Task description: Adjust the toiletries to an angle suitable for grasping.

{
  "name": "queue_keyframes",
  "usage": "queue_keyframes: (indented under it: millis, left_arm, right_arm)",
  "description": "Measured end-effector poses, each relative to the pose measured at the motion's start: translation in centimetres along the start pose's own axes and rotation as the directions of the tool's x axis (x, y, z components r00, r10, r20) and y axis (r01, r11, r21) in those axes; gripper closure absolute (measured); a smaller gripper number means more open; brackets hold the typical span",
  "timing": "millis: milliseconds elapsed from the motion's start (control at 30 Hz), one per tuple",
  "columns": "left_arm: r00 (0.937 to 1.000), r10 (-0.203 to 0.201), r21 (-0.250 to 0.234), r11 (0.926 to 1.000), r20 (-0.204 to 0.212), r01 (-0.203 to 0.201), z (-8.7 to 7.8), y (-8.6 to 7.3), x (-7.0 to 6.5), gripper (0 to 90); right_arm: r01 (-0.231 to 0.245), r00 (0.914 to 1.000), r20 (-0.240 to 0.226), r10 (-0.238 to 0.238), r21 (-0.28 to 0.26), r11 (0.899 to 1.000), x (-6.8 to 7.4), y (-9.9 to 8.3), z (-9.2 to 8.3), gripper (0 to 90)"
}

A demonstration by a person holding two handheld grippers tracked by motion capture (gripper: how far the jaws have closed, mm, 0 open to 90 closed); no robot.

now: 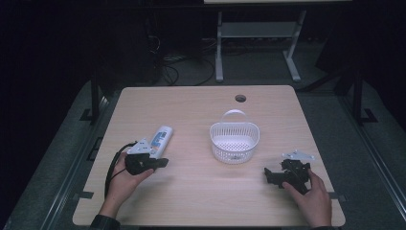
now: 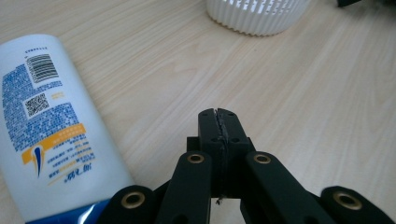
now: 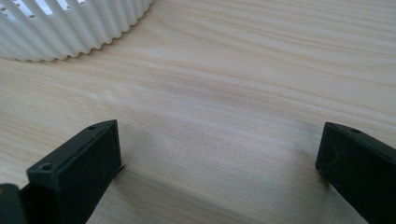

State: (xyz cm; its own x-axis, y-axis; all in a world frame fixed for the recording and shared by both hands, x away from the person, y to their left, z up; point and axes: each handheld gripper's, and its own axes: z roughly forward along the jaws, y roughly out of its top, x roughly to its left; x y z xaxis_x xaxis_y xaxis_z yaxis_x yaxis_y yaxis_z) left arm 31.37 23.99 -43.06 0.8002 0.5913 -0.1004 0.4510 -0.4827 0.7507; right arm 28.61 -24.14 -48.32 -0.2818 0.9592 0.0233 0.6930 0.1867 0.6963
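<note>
Left gripper: jaws closed, nothing between them. Tube lies flat on the table, just beside the jaws at their 10 o'clock (label up, not touching the tips). Right gripper: jaws wide open, empty; basket at its 11 o'clock.

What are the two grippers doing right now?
Left gripper: jaws shut, holding nothing, beside the bottle.
Right gripper: jaws open, empty.
</note>
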Motion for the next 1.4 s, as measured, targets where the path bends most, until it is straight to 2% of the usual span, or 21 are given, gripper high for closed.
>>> queue_keyframes:
  millis: [367, 733, 1067, 1400]
  left_arm:
    - [0.999, 0.005, 0.057, 0.9984, -0.043, -0.002, 0.9, -0.8, 0.9, 90.0]
    - [0.9964, -0.023, 0.089, 0.9956, -0.081, 0.03, 0.7, -1.6, 1.9, 90.0]
    - [0.993, -0.041, 0.087, 0.9949, -0.111, 0.051, 0.0, -2.2, 2.7, 90.0]
    - [0.9866, -0.065, 0.077, 0.994, -0.15, 0.077, -1.2, -2.8, 3.7, 90.0]
  right_arm:
    - [0.002, 1.0, -0.001, -0.002, -0.001, 1.0, 0.0, 0.0, 0.0, 0.0]
    - [0.002, 1.0, -0.004, -0.002, 0.0, 1.0, 0.0, 0.0, 0.0, 0.0]
    - [0.002, 1.0, -0.004, -0.002, 0.0, 1.0, 0.0, 0.0, 0.0, 0.0]
    - [0.002, 1.0, -0.004, -0.002, 0.0, 1.0, 0.0, 0.0, 0.0, 0.0]
